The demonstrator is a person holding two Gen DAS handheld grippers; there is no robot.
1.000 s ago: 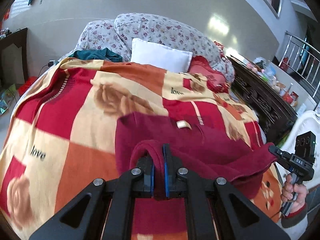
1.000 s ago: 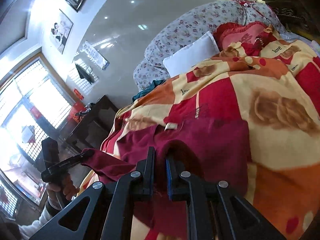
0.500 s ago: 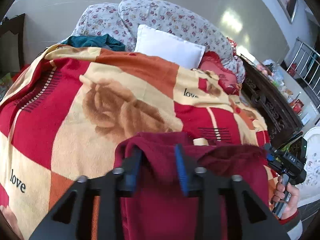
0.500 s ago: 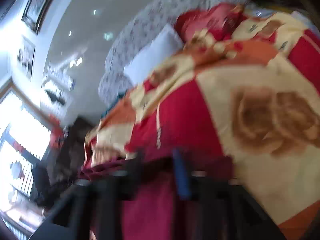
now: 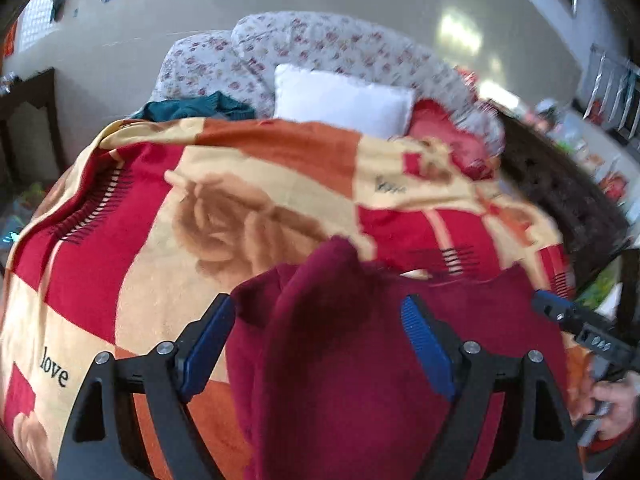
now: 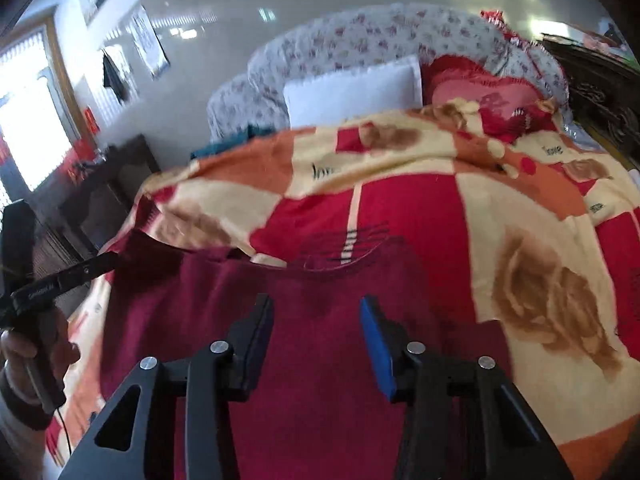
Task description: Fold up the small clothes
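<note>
A dark red garment (image 5: 360,360) lies on the rose-patterned blanket (image 5: 160,208) at the near edge of the bed, folded over so its edge sits toward the pillows. My left gripper (image 5: 316,324) is open, its blue pads on either side of a raised fold of the garment. My right gripper (image 6: 316,320) is open just above the flat garment (image 6: 312,380), holding nothing. The right gripper shows at the garment's right edge in the left wrist view (image 5: 560,312). The left gripper shows at its left corner in the right wrist view (image 6: 72,276).
A white pillow (image 5: 340,100), a red cushion (image 5: 444,136) and a teal cloth (image 5: 192,108) lie at the head of the bed against floral bolsters (image 5: 320,40). A dark wooden cabinet (image 5: 568,200) stands on the right, dark furniture (image 6: 100,200) on the left.
Both grippers were shut on the garment's edge a second ago. They carried it forward over the garment, then opened and let it go; it now lies folded.
</note>
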